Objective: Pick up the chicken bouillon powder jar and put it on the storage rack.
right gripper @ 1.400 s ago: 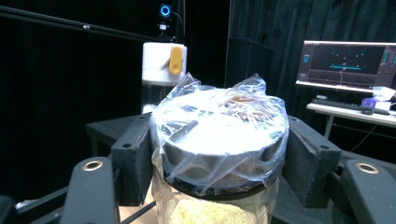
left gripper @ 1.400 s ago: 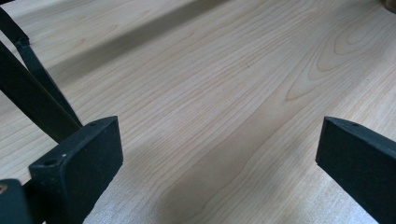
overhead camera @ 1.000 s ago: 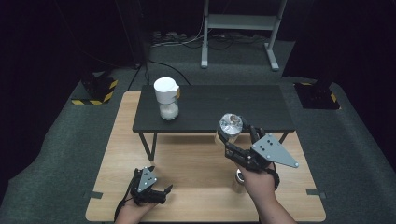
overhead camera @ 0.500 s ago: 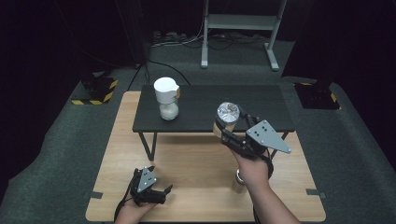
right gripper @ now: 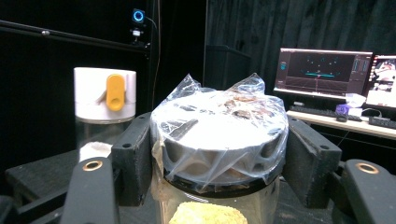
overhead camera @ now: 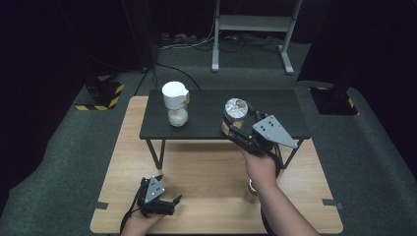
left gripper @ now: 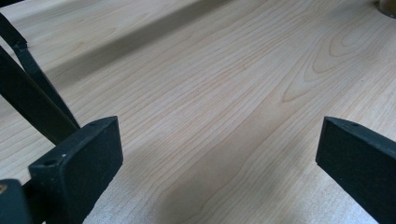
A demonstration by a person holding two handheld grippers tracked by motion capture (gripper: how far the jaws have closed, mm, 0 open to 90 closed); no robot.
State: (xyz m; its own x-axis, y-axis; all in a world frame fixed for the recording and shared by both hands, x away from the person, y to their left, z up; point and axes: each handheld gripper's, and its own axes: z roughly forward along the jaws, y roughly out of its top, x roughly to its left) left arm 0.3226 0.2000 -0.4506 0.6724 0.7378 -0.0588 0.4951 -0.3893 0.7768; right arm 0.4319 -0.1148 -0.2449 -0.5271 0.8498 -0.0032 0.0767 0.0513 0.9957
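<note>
Right of frame centre in the high view, the right gripper (overhead camera: 235, 120) is pinching the plastic-wrapped grey lid of a glass jar of yellow granules (right gripper: 218, 140) above the low black table (overhead camera: 206, 129), not yet set down; the left gripper (overhead camera: 162, 202) is resting spread.

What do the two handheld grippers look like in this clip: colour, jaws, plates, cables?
Both are black. The right gripper carries a grey three-cornered plate with small holes; the left gripper has a smaller grey plate and a dark cable trailing behind. The jaws are blocky matte black, with brass-coloured rings behind the right pair. No sleeves show on the forearms.
</note>
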